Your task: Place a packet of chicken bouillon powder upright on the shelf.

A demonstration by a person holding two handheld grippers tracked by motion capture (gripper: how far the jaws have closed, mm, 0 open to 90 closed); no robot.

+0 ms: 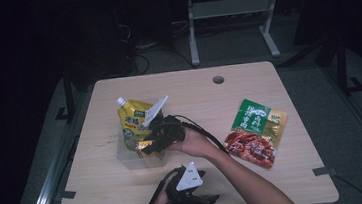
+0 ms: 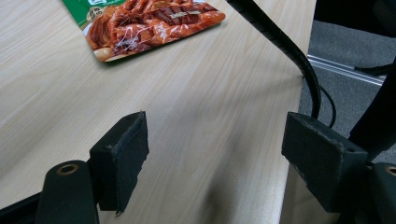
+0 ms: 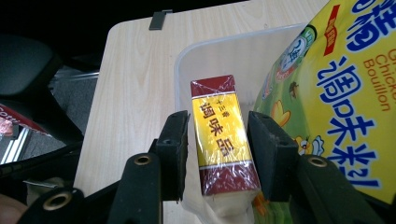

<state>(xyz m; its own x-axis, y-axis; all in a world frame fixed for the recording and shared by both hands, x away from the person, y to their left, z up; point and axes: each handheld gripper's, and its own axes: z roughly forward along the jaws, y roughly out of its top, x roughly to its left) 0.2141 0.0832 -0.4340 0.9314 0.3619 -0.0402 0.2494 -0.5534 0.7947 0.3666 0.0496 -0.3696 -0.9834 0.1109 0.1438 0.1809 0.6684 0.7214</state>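
**Box between loosened pads over the clear tub**

Fingers [image 3: 175, 149] of the right gripper [image 3: 218, 154] stand on either side of a small red-and-yellow box [image 3: 222, 135], with a thin gap showing on each side, so the pads do not press on it. The box lies inside a clear plastic tub [image 3: 187, 60], lengthwise between the jaws, beside a big yellow bouillon pouch [image 3: 336, 102] that leans in the same tub.

Going left to right across the table [image 1: 198, 90] in the high view: the tub [image 1: 123, 160] sits left of centre, nearer the left edge than the right. The yellow pouch [image 1: 133, 121] stands up out of it, spout toward the far left corner. The right gripper [image 1: 157, 134] reaches into the tub from the right, its grey plate tilted above the pouch, the person's forearm crossing from the near edge. Just behind that, at the near edge close to the middle, the left gripper [image 1: 190, 194] rests low, pointing toward the right.

In the left gripper view its fingers [image 2: 122, 154] are spread wide with nothing between them, bare tabletop [image 2: 196, 116] below, the right pad hanging past the table's edge. Farther right, near the right edge, a green-and-red food packet [image 1: 256, 132] lies flat, well apart from the tub; the same packet [image 2: 144, 23] shows ahead of the left gripper [image 2: 219, 158].
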